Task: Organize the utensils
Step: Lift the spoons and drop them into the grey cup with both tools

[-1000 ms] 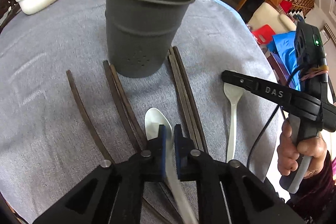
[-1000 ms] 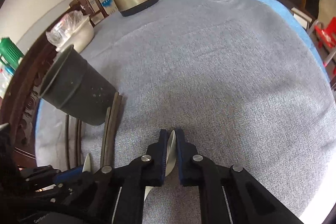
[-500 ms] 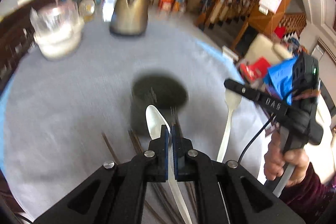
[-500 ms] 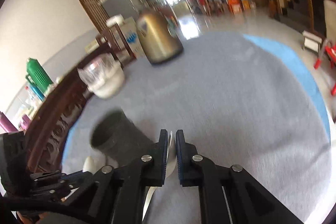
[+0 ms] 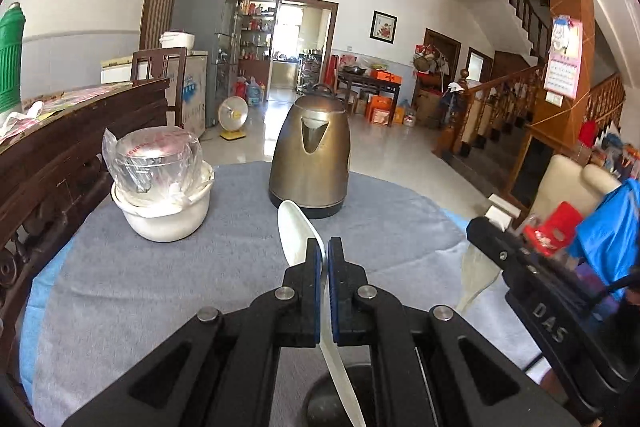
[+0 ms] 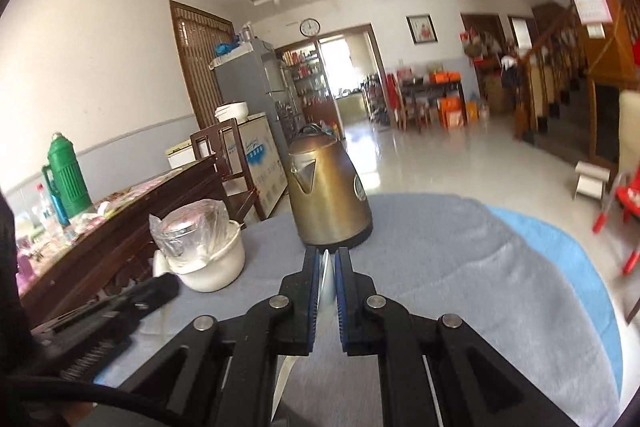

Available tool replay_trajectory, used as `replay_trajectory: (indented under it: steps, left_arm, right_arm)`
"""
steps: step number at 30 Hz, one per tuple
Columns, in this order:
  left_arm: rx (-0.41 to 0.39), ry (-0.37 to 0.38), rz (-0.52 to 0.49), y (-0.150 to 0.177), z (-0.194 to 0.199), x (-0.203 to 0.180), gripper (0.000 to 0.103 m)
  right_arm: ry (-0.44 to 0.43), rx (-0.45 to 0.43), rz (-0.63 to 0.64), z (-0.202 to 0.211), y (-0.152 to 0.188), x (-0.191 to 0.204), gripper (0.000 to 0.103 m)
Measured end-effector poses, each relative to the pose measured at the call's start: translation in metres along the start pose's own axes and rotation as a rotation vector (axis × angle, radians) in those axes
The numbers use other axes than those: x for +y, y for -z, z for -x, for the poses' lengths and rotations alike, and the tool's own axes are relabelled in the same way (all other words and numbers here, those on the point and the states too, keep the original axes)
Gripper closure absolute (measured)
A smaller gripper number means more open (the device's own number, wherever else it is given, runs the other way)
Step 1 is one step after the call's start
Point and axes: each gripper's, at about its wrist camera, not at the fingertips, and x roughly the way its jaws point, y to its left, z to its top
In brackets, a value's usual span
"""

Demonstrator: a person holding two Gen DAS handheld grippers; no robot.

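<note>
My left gripper (image 5: 325, 247) is shut on a white plastic spoon (image 5: 296, 231). The spoon's bowl sticks up past the fingertips and its handle slants down over the dark grey cup (image 5: 316, 403), whose mouth shows at the bottom edge between the gripper's arms. My right gripper (image 6: 327, 255) is shut on a second white plastic utensil (image 6: 326, 279), held edge-on, and I cannot tell whether it is a spoon or a fork. In the left wrist view, that right gripper (image 5: 478, 231) hangs at the right with the utensil's pale head (image 5: 476, 275) below it. Both are lifted above the table.
A bronze kettle (image 5: 310, 163) stands at the back of the grey-clothed round table (image 5: 120, 287). A white bowl holding a plastic-wrapped metal pot (image 5: 160, 187) sits back left. A dark wooden sideboard (image 5: 60, 147) with a green thermos (image 6: 66, 175) runs along the left.
Both grippers rose off the table and tipped upward, each keeping its white utensil. The chopsticks on the cloth dropped out of view, and the cup now lies under the left gripper.
</note>
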Motion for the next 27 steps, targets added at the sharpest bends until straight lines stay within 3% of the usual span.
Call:
replay_trajectory:
  steps: [3,7,13,20,23,25,27]
  left_arm:
    - [0.010,0.001,0.013,0.013,-0.008,0.003,0.099]
    - [-0.040,-0.025,0.020,0.035,-0.002,0.010,0.099]
    - [-0.045,-0.028,-0.039,0.055,0.003,0.010,0.098]
    - [0.012,0.050,-0.009,0.068,0.019,0.018,0.095]
    - [0.018,0.080,-0.002,0.072,0.038,0.023,0.083]
    - [0.012,0.074,-0.010,0.077,0.054,0.026,0.052]
    - [0.014,0.060,-0.017,0.081,0.067,0.028,0.041]
  right_arm:
    - [-0.011,0.008,0.034,-0.007,0.010,0.005,0.094]
    - [-0.038,0.026,0.085,-0.012,0.026,0.011,0.094]
    - [-0.076,0.063,0.137,-0.005,0.049,0.015,0.094]
    - [-0.163,0.161,0.031,0.009,0.054,-0.001,0.092]
    - [-0.192,0.200,-0.036,0.016,0.055,-0.010,0.087]
    - [-0.215,0.198,-0.071,0.022,0.055,-0.013,0.080]
    - [-0.212,0.186,-0.098,0.032,0.055,-0.017,0.077]
